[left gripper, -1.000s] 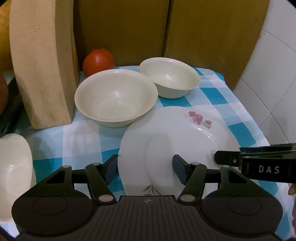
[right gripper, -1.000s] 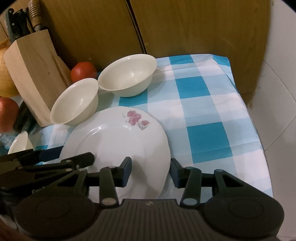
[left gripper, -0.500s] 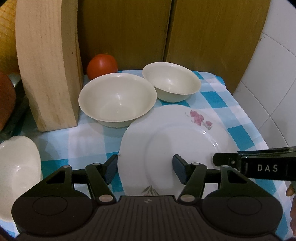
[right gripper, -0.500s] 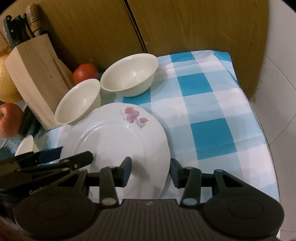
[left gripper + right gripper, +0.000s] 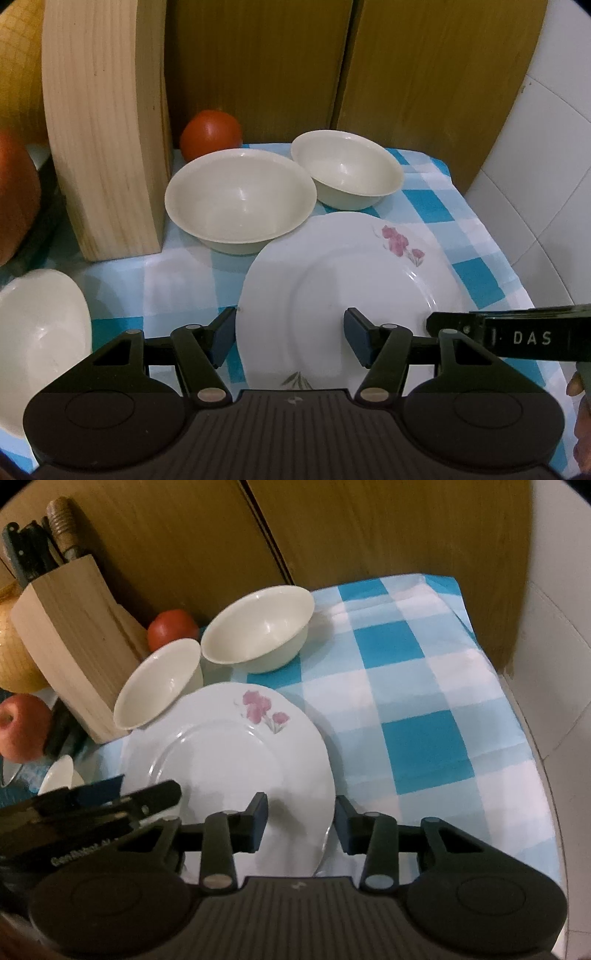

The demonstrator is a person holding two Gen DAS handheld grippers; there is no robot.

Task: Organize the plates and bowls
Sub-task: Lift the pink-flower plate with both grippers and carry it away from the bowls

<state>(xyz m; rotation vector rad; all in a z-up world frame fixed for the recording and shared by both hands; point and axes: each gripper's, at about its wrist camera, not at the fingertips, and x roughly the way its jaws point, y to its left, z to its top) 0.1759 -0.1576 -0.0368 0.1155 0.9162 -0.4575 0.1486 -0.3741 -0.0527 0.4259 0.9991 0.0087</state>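
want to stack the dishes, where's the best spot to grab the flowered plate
Grip the flowered plate by its thin near-right rim, coming in low from the open cloth side. The right gripper already has that edge between its open fingers, and the bowls crowd the far-left side.

white round ceramic plate with pink flower print (image 5: 354,280) – 1 | cream round bowls – 3 (image 5: 240,201) (image 5: 347,168) (image 5: 37,343) | red tomato (image 5: 210,133) – 1 | red apple (image 5: 22,727) – 1 | pale wooden knife block (image 5: 70,642) – 1 | black two-finger tools – 2 (image 5: 290,336) (image 5: 299,821)
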